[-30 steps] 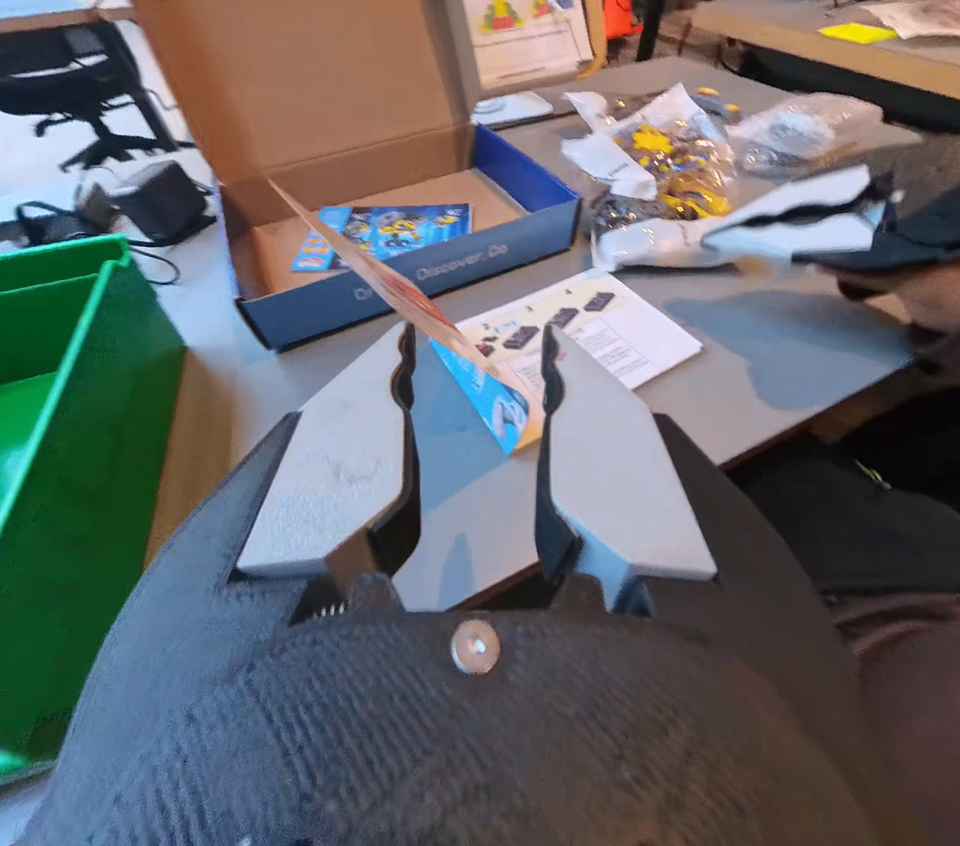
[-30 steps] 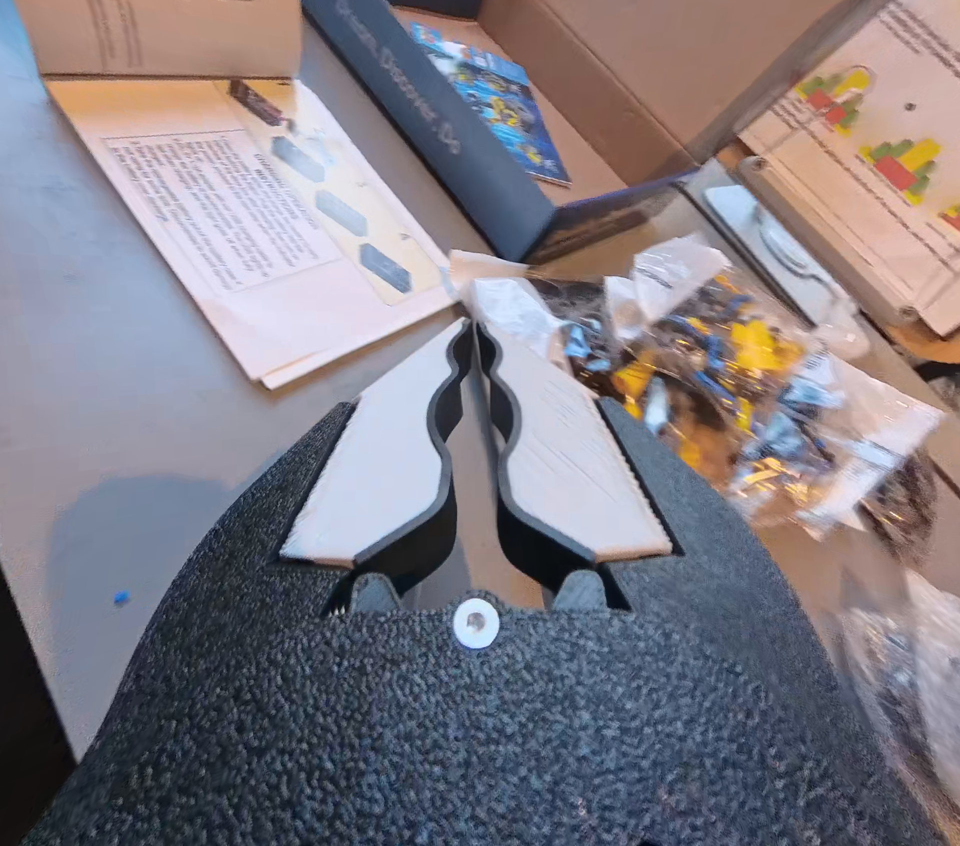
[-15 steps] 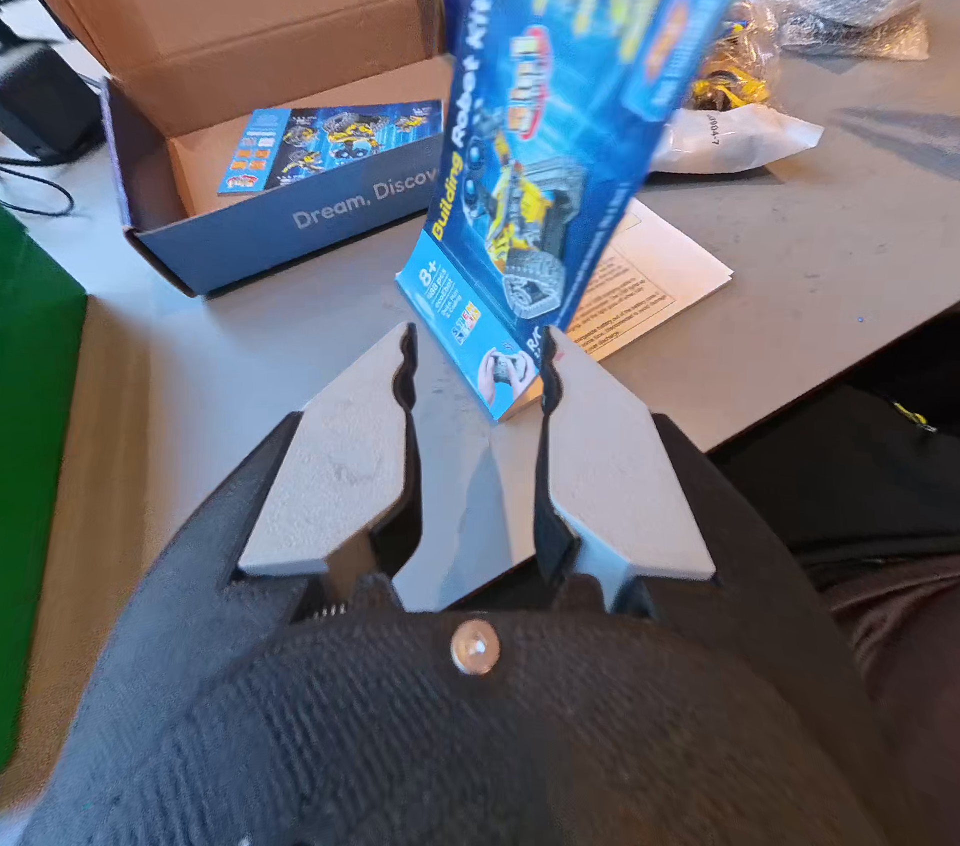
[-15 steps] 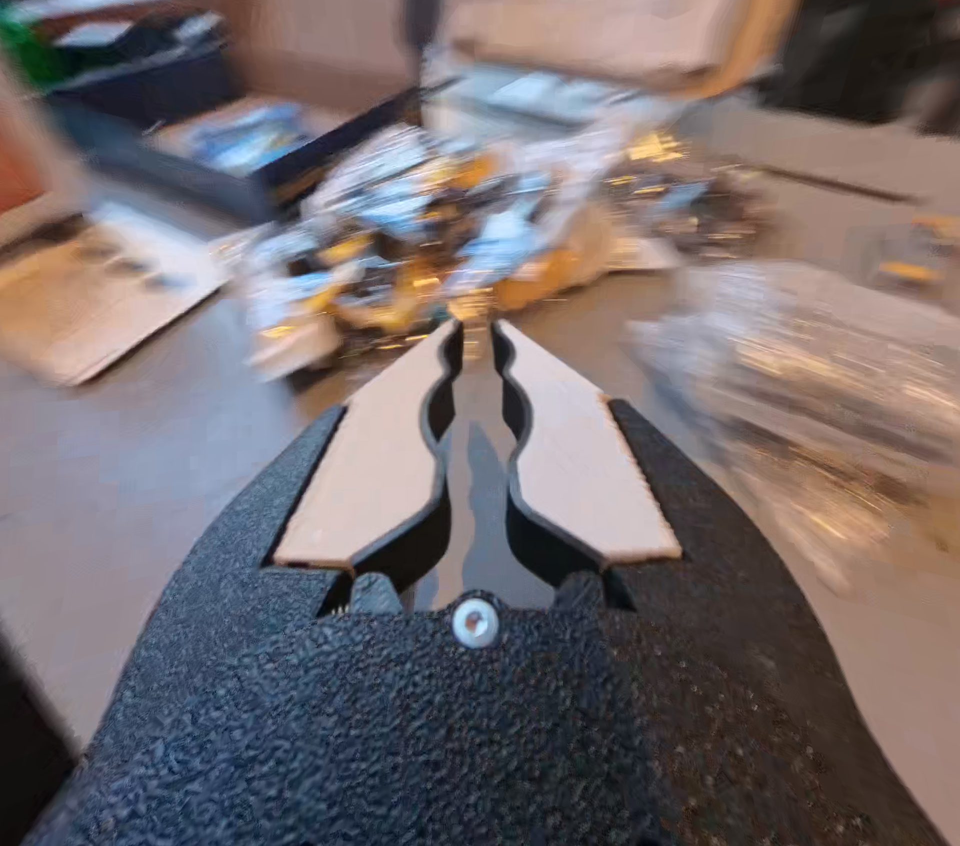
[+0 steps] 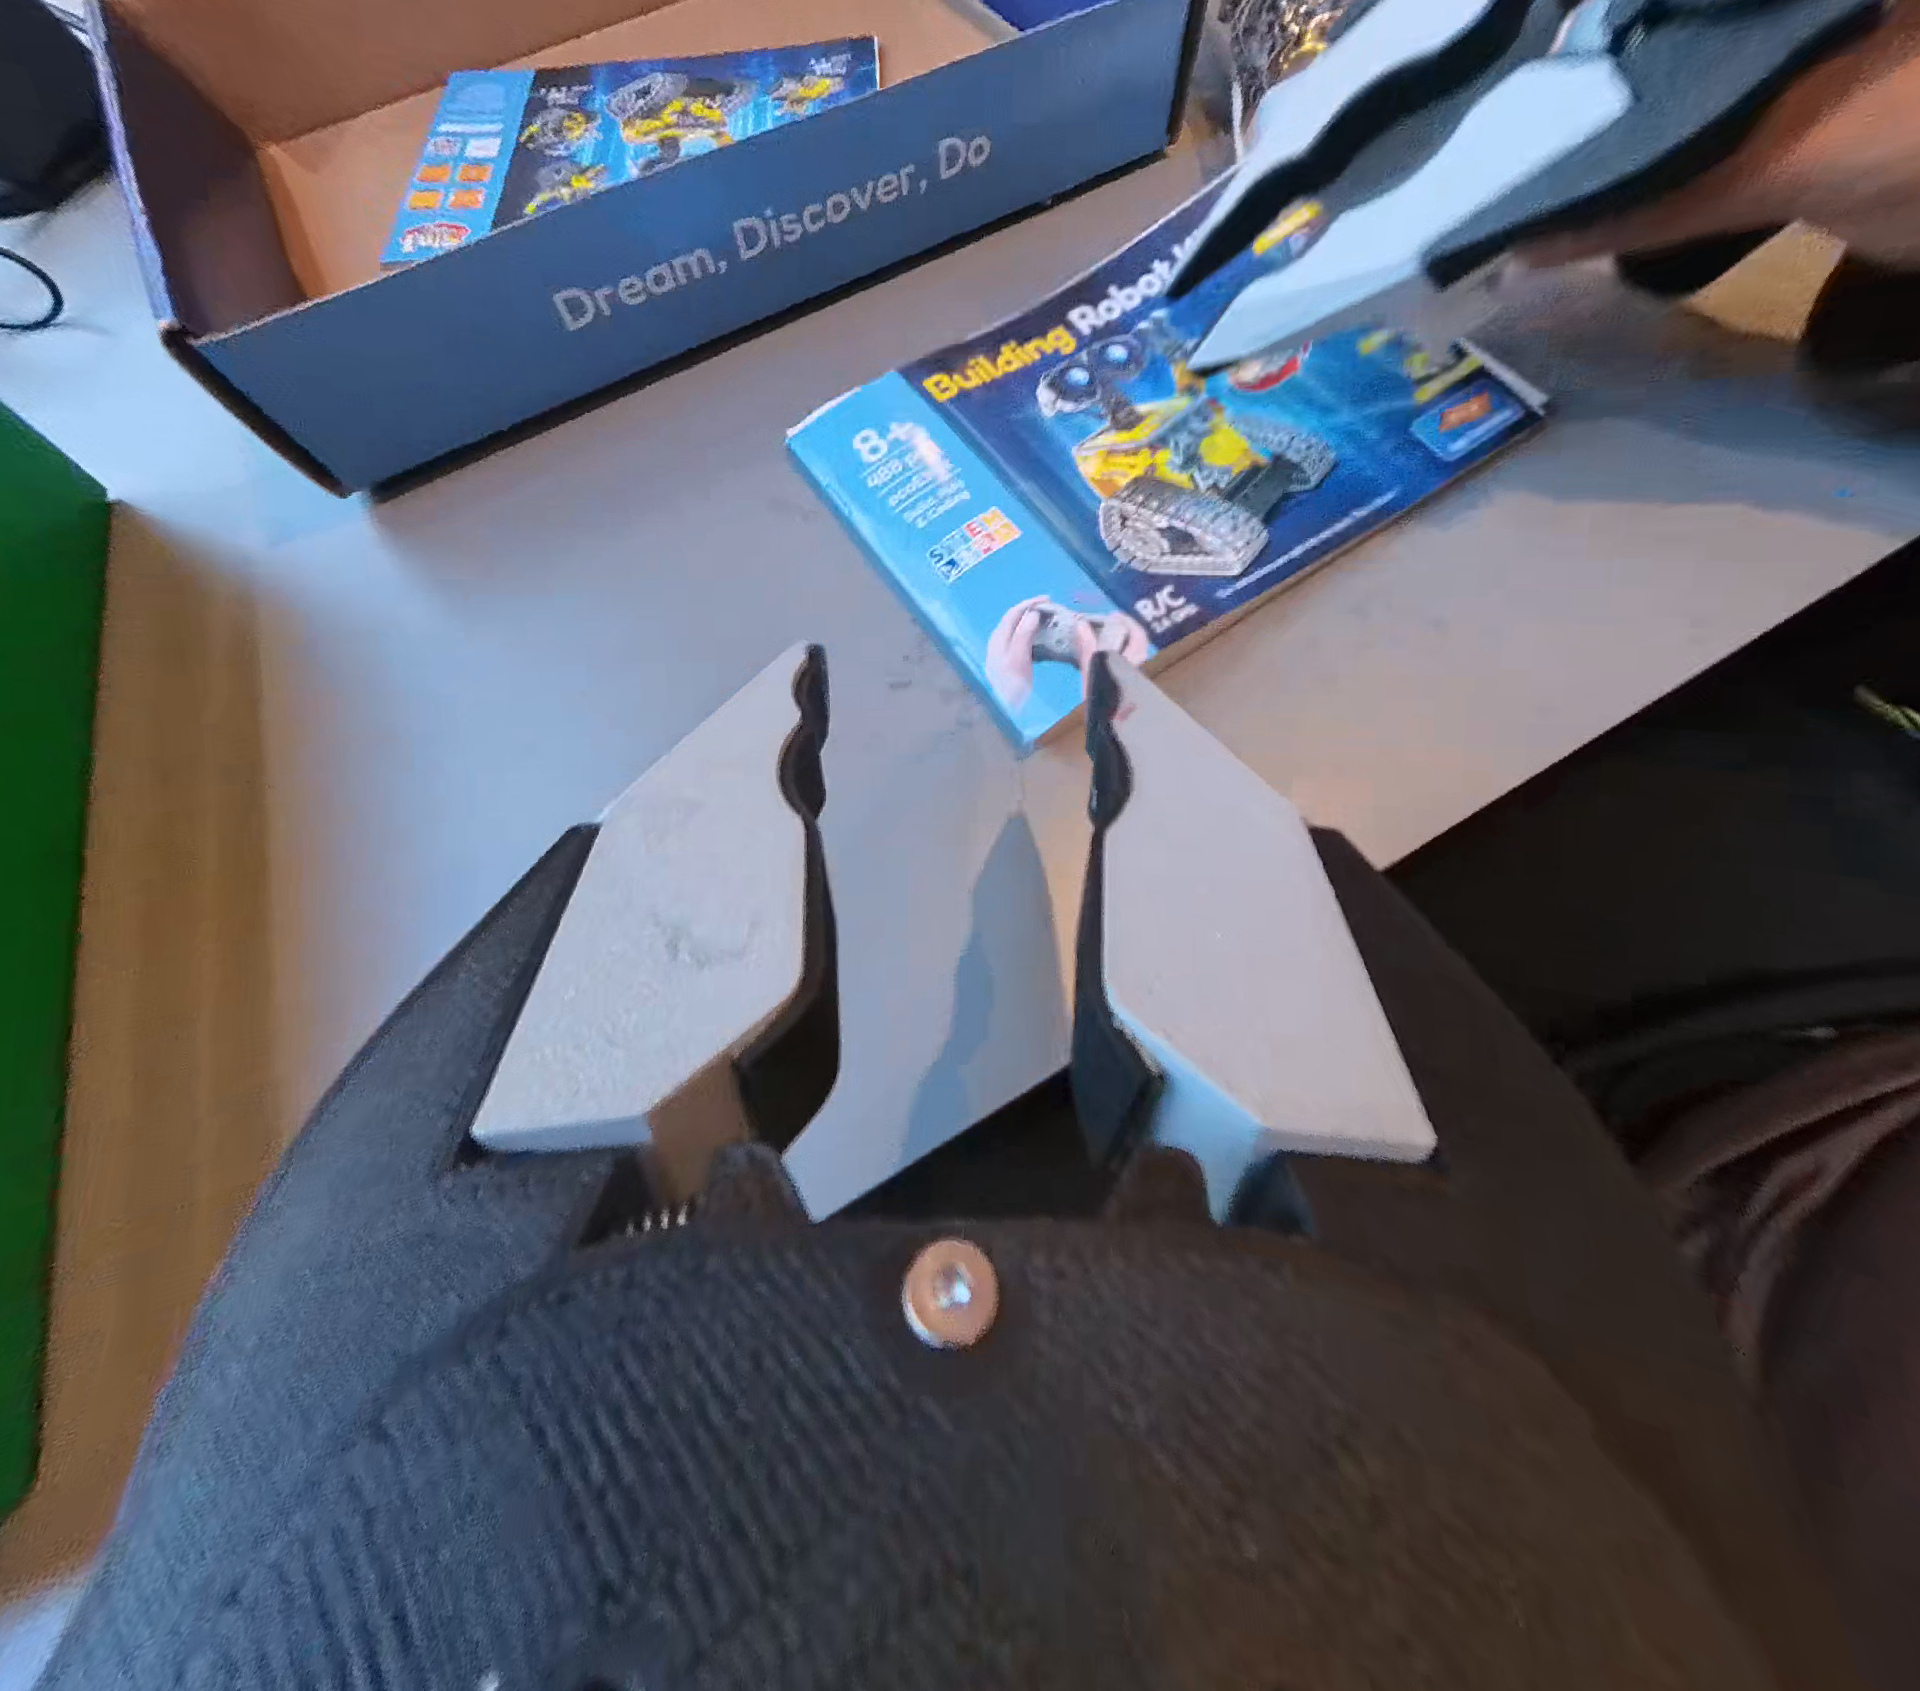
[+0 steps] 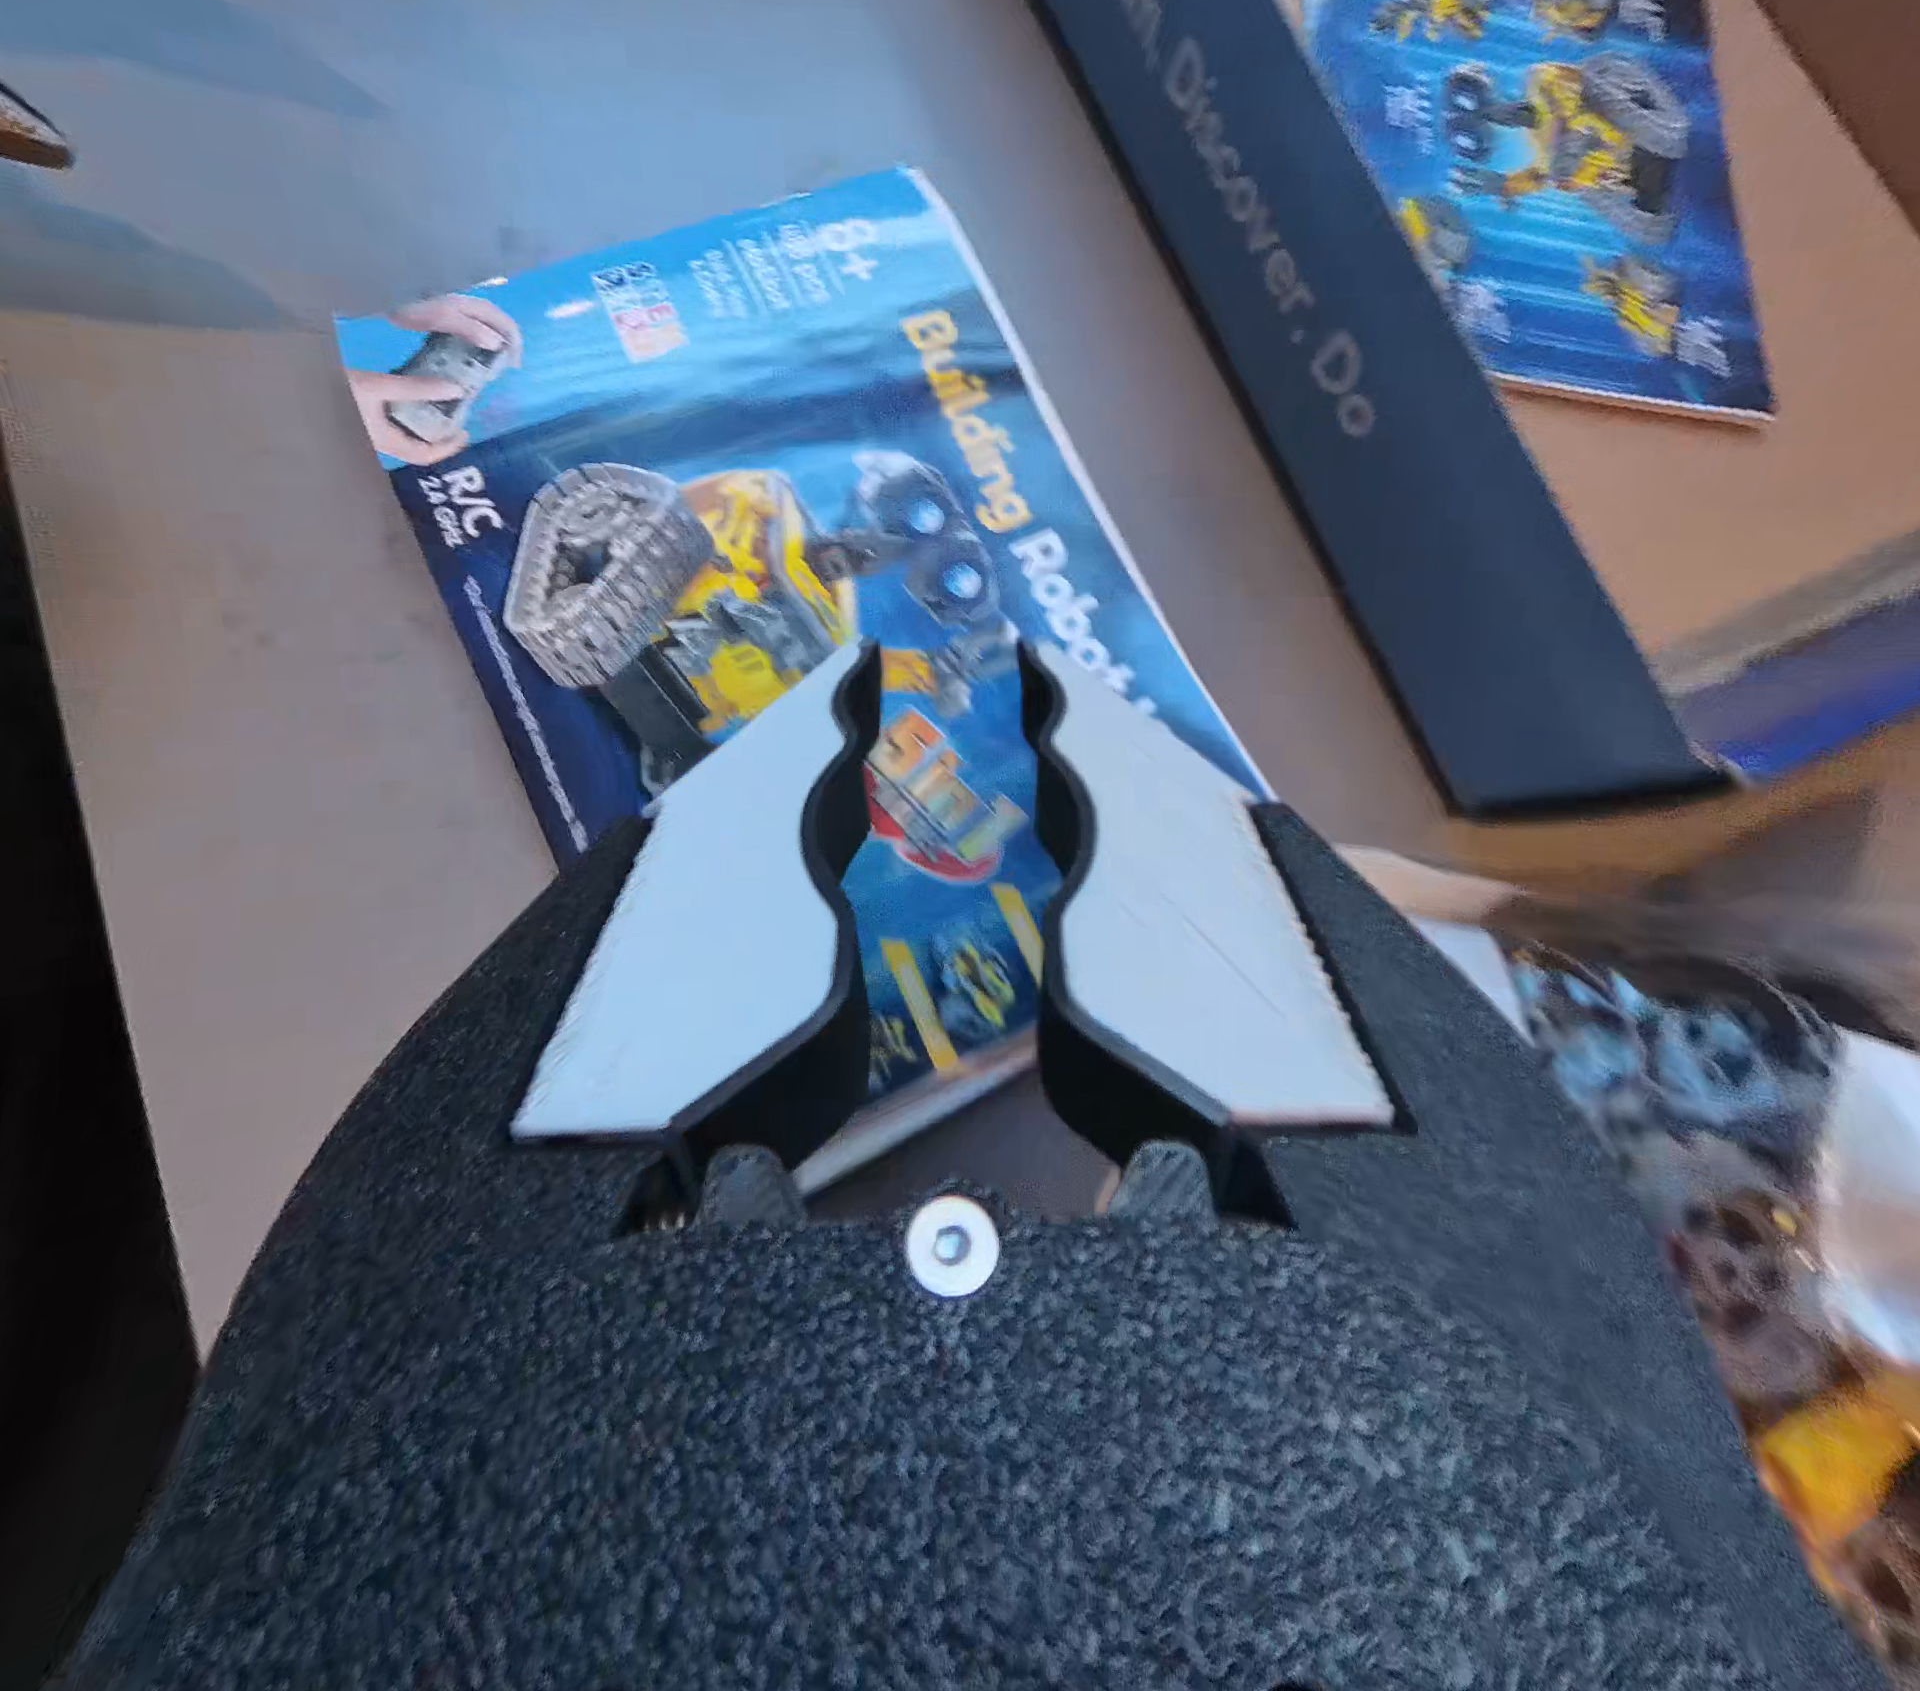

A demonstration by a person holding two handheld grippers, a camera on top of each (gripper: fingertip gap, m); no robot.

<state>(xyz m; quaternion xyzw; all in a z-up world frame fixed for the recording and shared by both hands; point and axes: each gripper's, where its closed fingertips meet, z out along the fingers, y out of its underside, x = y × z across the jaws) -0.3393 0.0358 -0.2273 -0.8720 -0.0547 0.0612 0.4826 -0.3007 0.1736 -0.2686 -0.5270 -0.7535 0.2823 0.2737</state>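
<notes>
Both your grippers are empty with jaws parted: left gripper (image 5: pixel 951 685) sits at the corner of the blue booklet (image 5: pixel 1164 488) lying flat on the grey table (image 5: pixel 520 654), right gripper (image 6: pixel 948 665) hovers above its cover, beside the open cardboard box (image 5: pixel 665 270).

Blue leaflet (image 5: pixel 634 124) lies in open cardboard box (image 5: pixel 665 291) beside green bin (image 5: pixel 42 914).

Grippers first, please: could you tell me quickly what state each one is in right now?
Left gripper: open, holding nothing, its tips at the near corner of the booklet.
Right gripper: open, holding nothing, over the booklet.
</notes>
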